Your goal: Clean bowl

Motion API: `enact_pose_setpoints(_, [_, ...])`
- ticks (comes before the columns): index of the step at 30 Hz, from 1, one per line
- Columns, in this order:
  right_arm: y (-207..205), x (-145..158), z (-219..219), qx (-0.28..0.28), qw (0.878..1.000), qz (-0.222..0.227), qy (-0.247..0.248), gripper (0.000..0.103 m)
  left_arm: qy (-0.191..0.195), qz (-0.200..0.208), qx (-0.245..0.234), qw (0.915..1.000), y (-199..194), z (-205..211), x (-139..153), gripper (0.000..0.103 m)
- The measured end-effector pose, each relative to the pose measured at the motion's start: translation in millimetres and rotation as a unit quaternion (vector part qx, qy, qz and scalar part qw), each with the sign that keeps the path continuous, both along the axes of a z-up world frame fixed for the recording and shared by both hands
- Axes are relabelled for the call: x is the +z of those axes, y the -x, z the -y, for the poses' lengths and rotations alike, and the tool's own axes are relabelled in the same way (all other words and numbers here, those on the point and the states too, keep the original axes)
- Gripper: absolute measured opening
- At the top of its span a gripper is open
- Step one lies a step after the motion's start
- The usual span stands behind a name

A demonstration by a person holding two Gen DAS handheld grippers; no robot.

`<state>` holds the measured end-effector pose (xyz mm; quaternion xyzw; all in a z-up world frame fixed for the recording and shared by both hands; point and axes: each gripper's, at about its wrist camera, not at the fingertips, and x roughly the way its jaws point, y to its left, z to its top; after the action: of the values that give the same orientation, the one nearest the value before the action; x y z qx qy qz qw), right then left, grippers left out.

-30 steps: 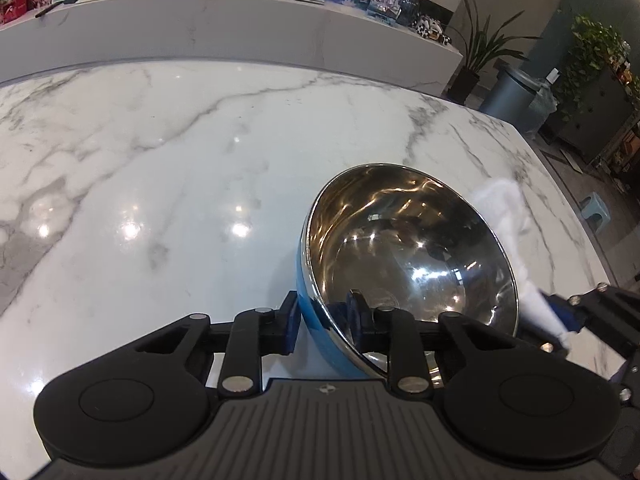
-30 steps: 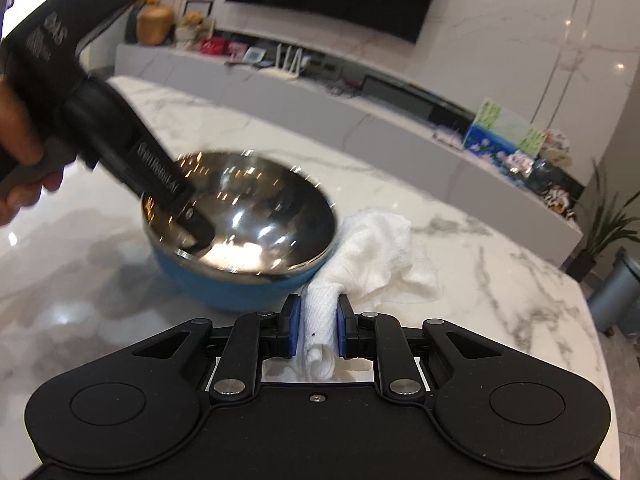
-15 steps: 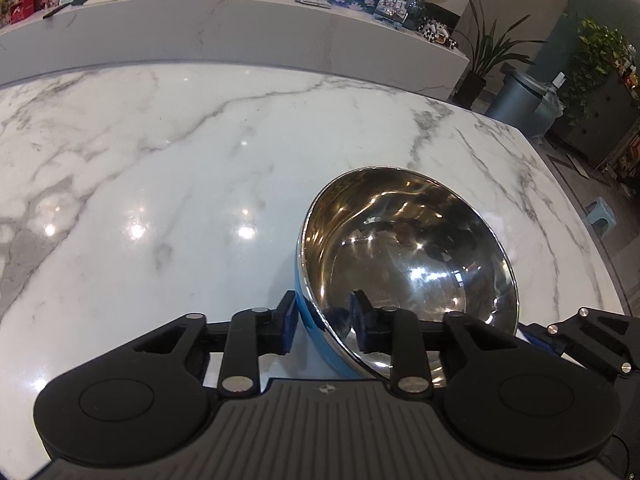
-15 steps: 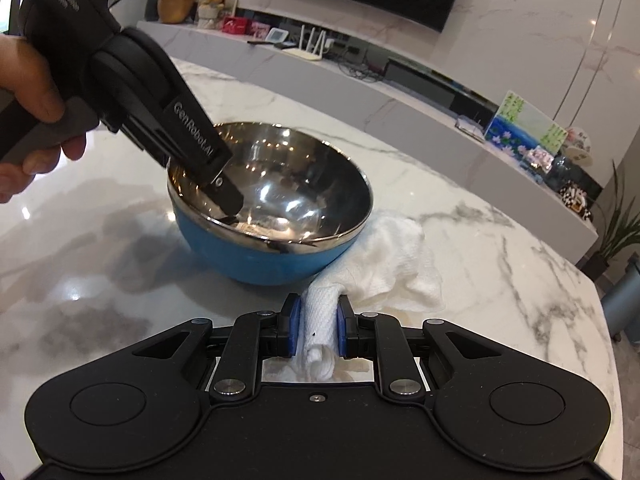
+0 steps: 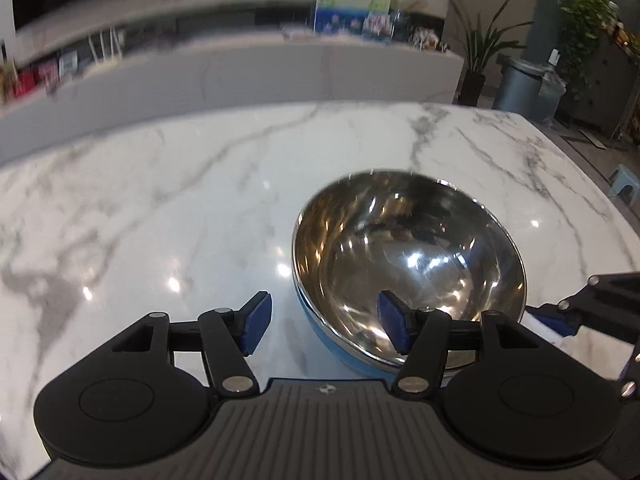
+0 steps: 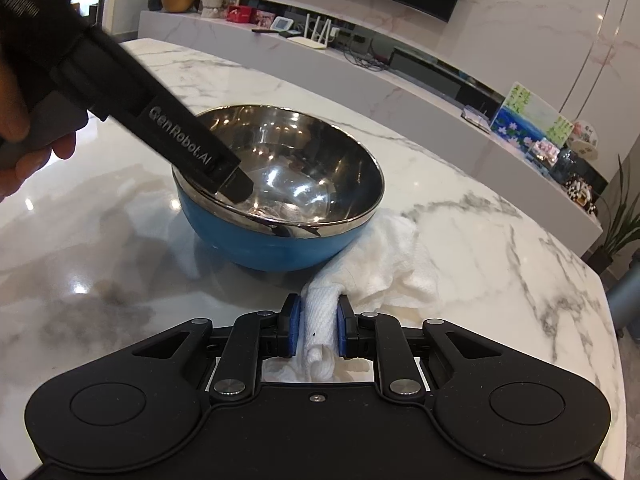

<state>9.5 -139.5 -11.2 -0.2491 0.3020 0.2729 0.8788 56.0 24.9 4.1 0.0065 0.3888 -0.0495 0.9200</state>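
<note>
A steel bowl point(image 5: 408, 248) with a blue outer wall point(image 6: 280, 240) stands on the marble table point(image 5: 160, 200). My left gripper point(image 5: 325, 326) straddles its near rim, one finger inside and one outside. Its jaws are opening and the blue pads point(image 5: 256, 326) stand clear of the rim. In the right wrist view the left gripper point(image 6: 234, 188) dips into the bowl from the left, with a person's hand point(image 6: 24, 152) behind it. My right gripper point(image 6: 318, 326) is shut on a rolled fold of the white cloth point(image 6: 384, 264), which lies against the bowl's right side.
The table's right edge point(image 5: 600, 184) drops to the floor, where a grey bin point(image 5: 520, 84) and potted plants stand. A long white shelf point(image 6: 400, 76) with pictures and small items runs behind the table. Bare marble lies to the left of the bowl.
The left jaws have spread apart and let go of the bowl's rim, and the left view has tipped up. The right gripper still holds the cloth beside the bowl.
</note>
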Motion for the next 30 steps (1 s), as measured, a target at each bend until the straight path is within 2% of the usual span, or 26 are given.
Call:
enact_pose_setpoints(5, [-2.9,7.3,4.5,-0.008,1.0,0.013,-0.013,0.016,-0.017,0.028,-0.004,0.9994,9.5,1.0,6.1,0.057])
enact_pose_setpoints(8, [-4.2,10.7,8.2,-0.007,1.0,0.019,-0.017,0.016,-0.004,0.028,0.007,0.9996,11.8,-1.2,12.4,0.057])
enact_pose_setpoints(13, [-11.3,8.6,18.9,-0.03,0.999,-0.012,-0.034,0.016,0.005,0.023,0.018,0.9996,18.1,0.5,13.3,0.057])
enact_pose_setpoints(16, [-15.5,5.5,24.0,-0.055,0.998,-0.015,-0.023,0.016,0.001,0.026,0.014,0.9996,23.4,5.6,11.2,0.057])
enact_pose_setpoints(20, [-18.7,4.4,30.3,-0.098,0.995,-0.01,-0.018,0.024,-0.011,0.035,0.004,0.9993,25.2,12.0,11.8,0.057])
enact_pose_setpoints(23, [-14.8,6.8,33.3,-0.124,0.992,0.013,-0.017,0.038,-0.014,0.038,0.008,0.9991,25.1,13.7,12.5,0.057])
enact_pose_setpoints(26, [-4.3,9.4,31.4,-0.126,0.991,0.053,-0.015,0.039,-0.019,0.036,0.014,0.9991,24.5,14.1,11.0,0.058])
enact_pose_setpoints(30, [-0.4,2.1,26.5,-0.126,0.991,0.035,-0.03,0.038,-0.01,0.03,0.02,0.9993,23.7,15.0,10.0,0.058])
